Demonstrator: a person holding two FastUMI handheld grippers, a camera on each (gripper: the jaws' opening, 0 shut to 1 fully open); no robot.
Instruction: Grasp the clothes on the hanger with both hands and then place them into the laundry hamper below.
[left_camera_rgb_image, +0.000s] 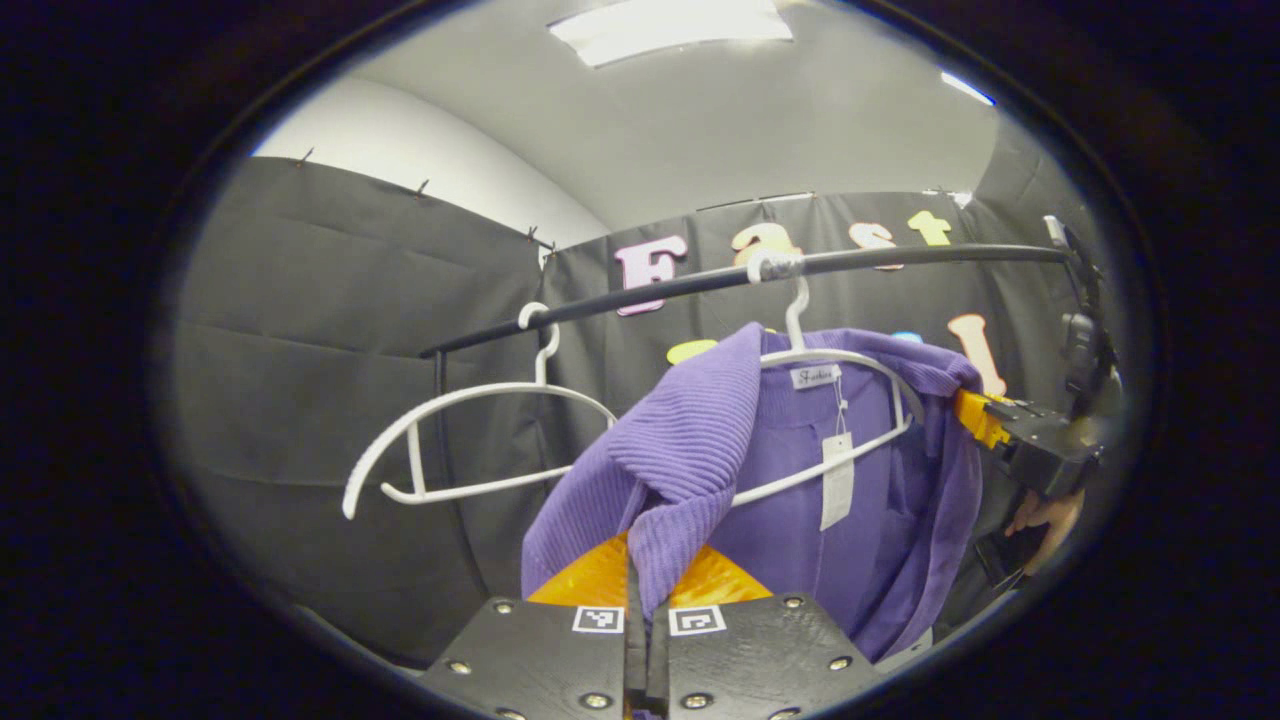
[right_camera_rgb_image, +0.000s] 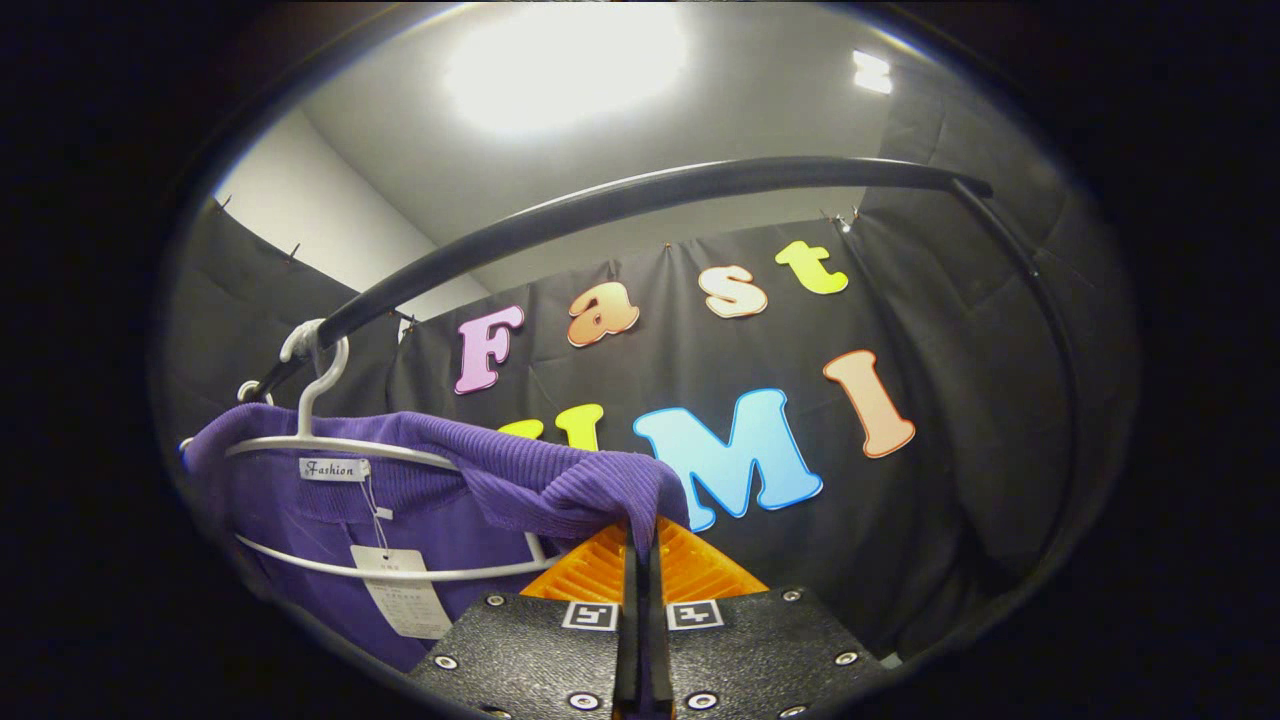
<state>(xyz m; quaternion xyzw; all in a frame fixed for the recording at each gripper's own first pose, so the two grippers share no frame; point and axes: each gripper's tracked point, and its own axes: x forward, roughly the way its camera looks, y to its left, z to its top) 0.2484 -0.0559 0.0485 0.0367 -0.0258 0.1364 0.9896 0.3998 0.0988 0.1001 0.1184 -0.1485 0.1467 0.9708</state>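
Observation:
A purple knit sweater (left_camera_rgb_image: 800, 470) with a white paper tag hangs on a white hanger (left_camera_rgb_image: 860, 362) from a black rail (left_camera_rgb_image: 700, 282). My left gripper (left_camera_rgb_image: 640, 570) is shut on the sweater's near shoulder, with a fold of knit pinched between both fingers. In the left gripper view the other gripper (left_camera_rgb_image: 985, 415) bites the far shoulder, and a hand holds it. In the right gripper view my right gripper (right_camera_rgb_image: 640, 545) is shut on the purple sweater (right_camera_rgb_image: 560, 490), whose shoulder is pulled off the hanger (right_camera_rgb_image: 330, 445) end. No hamper is in sight.
An empty white hanger (left_camera_rgb_image: 470, 440) hangs on the rail to the left of the sweater. The rail (right_camera_rgb_image: 620, 205) curves overhead and down at the right. Black cloth walls close in behind and on both sides.

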